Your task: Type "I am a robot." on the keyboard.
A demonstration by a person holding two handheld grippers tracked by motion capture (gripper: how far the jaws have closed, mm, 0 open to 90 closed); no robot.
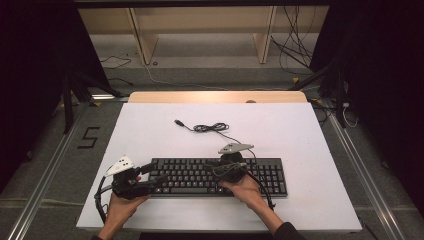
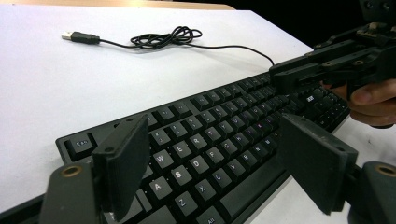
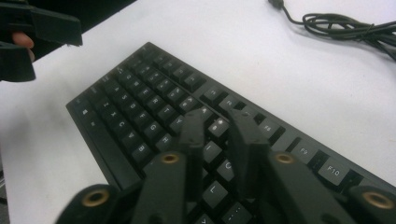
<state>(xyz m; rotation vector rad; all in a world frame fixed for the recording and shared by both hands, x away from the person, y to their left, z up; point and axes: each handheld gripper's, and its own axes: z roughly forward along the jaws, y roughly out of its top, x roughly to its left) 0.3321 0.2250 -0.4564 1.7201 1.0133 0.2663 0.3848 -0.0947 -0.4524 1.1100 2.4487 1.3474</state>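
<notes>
Keyboard: black, full-size, lying flat along the near half of the white board, long edge toward the person; both grippers work at it, so typing or key-pressing looks like the job in hand.
Progress: judged early. Keyboard sits square and undisturbed, its lead is unplugged, and I cannot tell whether any key is pressed down. Pressing is what seems left.
Room: dark curtains on both sides, grey floor with loose wires at the back, pale wooden frame legs beyond the table, metal rails running along either side.
Table: white board over a wooden top whose strip shows at the far edge; bare apart from keyboard and lead. A black mark like a "5" lies on the floor to the left.
Right gripper: over the middle of the keyboard, jaws drawn close with a narrow gap, nothing between them; tips hang just above the key rows, contact not certain.
Left gripper: at the keyboard's left end, jaws wide apart and empty, letter keys seen between them; hovering, not gripping.
Cable: thin black lead running from the keyboard's far edge, loosely coiled on the board behind it.
USB plug: free end, lying on the board, connected to nothing.
</notes>
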